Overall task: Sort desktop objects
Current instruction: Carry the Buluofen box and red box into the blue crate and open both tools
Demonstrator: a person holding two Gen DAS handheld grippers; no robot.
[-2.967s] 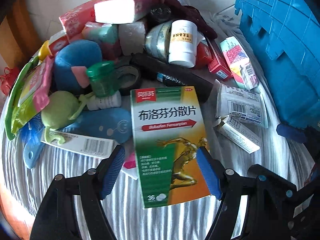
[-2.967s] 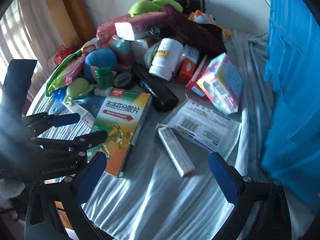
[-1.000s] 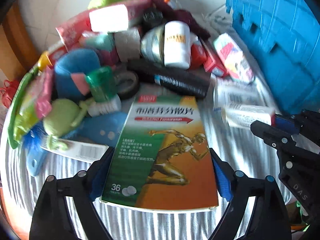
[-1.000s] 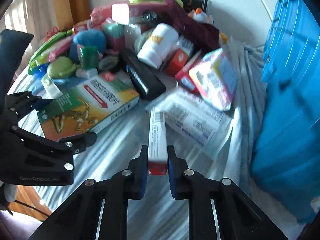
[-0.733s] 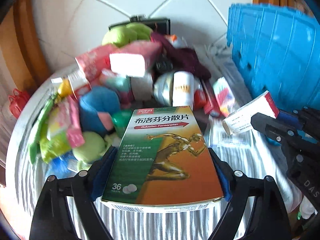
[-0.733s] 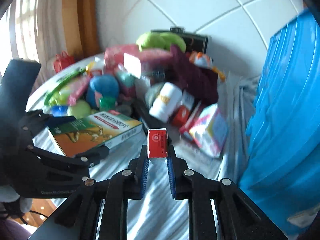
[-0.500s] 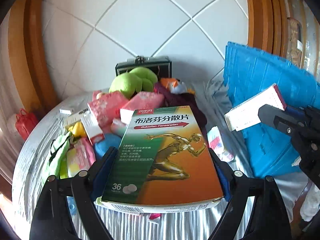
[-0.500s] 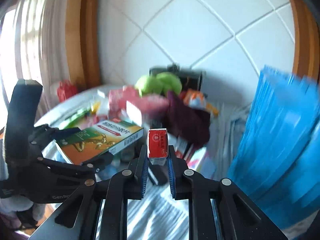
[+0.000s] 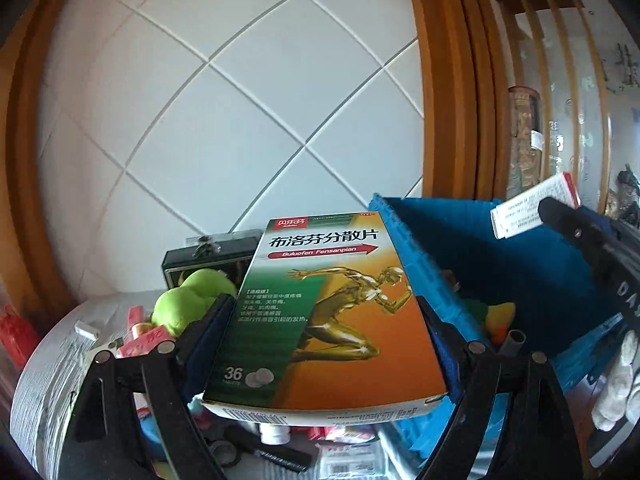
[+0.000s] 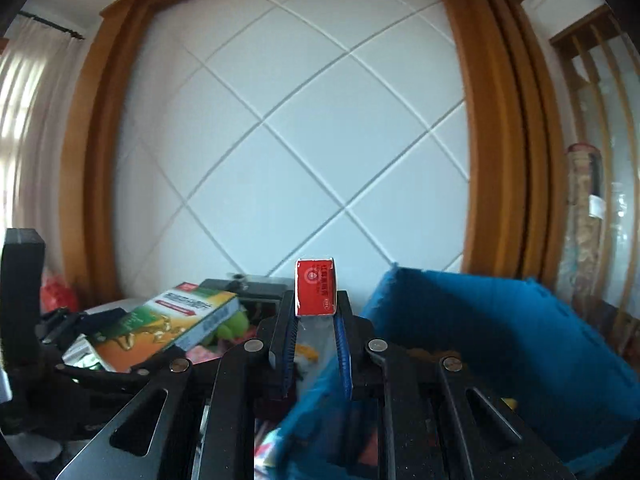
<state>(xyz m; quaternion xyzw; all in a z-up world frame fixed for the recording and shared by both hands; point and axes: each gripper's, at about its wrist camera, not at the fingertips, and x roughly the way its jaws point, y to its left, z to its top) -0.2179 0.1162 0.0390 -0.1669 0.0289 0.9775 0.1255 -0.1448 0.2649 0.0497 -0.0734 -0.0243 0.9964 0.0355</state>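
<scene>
Gripping a large green-and-orange medicine box (image 9: 328, 320) flat between its blue pads, the left claw (image 9: 320, 344) holds it raised above the desk (image 9: 52, 364), printed face up. The right claw (image 10: 316, 320) is clenched on a slim white box with a red end (image 10: 315, 287), which points forward along the fingers; in the left wrist view that same carton (image 9: 532, 206) sticks out at the upper right. Just right of both claws stands a blue crate (image 10: 500, 332), its open top showing a yellow thing and a grey tube inside, partly hidden by the near wall. Below and behind the big box lies a heap on the striped cloth: a green plush toy (image 9: 188, 304), a dark case (image 9: 208, 252) against the tiled wall (image 9: 224, 120), pink packets and a white bottle. A gloved hand (image 9: 620, 384) shows at the right edge.
</scene>
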